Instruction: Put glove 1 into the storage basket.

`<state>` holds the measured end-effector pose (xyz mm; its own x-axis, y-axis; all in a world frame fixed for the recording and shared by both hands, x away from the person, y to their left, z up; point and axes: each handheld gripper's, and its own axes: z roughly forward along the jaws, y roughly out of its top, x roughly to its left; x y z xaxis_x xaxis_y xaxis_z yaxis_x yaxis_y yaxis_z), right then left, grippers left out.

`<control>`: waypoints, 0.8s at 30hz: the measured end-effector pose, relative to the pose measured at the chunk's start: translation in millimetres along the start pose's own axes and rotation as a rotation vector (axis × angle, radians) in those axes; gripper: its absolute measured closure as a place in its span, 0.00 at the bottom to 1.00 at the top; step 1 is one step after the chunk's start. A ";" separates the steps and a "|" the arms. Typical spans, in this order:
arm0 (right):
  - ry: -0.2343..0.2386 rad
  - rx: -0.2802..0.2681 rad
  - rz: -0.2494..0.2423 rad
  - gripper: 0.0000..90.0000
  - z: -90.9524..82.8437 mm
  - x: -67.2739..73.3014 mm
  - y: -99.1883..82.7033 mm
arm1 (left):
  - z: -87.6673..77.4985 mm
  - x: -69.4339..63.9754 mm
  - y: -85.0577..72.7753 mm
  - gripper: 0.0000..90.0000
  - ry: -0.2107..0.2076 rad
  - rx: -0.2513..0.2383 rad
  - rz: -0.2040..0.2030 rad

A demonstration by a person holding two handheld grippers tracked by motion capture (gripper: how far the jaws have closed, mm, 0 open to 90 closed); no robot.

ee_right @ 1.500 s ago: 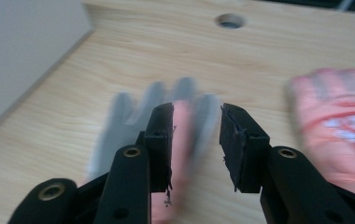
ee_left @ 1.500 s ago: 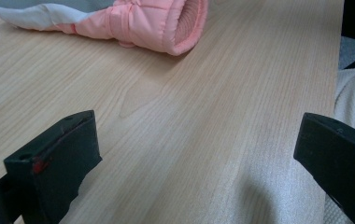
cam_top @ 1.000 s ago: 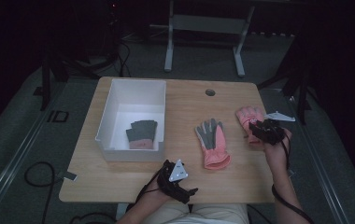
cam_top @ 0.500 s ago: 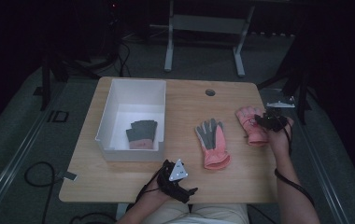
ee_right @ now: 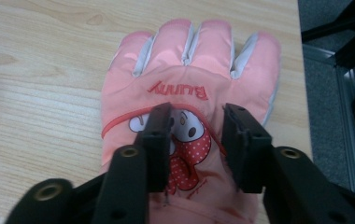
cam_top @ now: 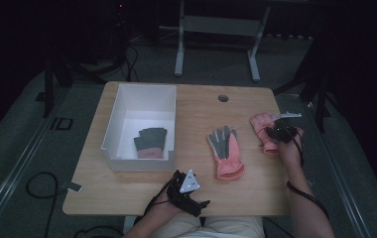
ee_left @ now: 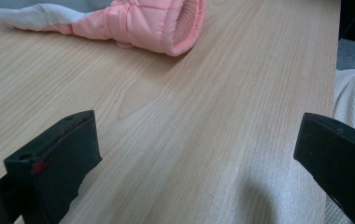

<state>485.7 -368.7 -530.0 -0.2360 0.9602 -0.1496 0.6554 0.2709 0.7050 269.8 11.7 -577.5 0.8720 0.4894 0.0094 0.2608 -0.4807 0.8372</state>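
A pink glove (cam_top: 262, 128) lies back up near the table's right edge. In the right gripper view its back carries a bunny print (ee_right: 189, 70). My right gripper (cam_top: 280, 133) (ee_right: 196, 114) is down on it. Its jaws have just been closing and straddle the print, with a gap still between the pads. A second glove (cam_top: 226, 151), grey palm up with a pink cuff (ee_left: 133, 18), lies mid-table. A third glove (cam_top: 151, 143) rests in the white bin (cam_top: 122, 119). My left gripper (cam_top: 192, 196) (ee_left: 194, 149) is open and holds nothing at the front edge.
The wooden table (cam_top: 127, 193) has a round cable hole (cam_top: 223, 98) at the back. A metal stand (cam_top: 216, 29) is on the floor beyond it, and dark frames stand to the right of the table. The person's light clothing (ee_left: 353, 98) is beside the left gripper.
My right hand has shifted along the table's right edge and come down onto the pink glove, and its jaws stand narrower. The left gripper and the other gloves have stayed put.
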 end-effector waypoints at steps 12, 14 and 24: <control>-0.002 -0.029 0.086 0.94 -12.9 1.4 4.9 | -0.3 0.3 0.0 0.00 0.002 0.000 0.000; -0.002 -0.041 0.081 0.95 -21.8 2.4 7.1 | -0.1 0.3 -0.2 0.00 0.003 -0.002 0.001; 0.060 -0.109 0.034 0.95 -82.9 20.6 6.5 | -0.9 1.1 -0.4 0.00 0.005 -0.001 -0.003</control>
<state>425.6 -352.8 -471.1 -0.2597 0.9620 -0.0849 0.5829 0.2262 0.7804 270.3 13.1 -577.3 0.8690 0.4948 0.0098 0.2629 -0.4783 0.8379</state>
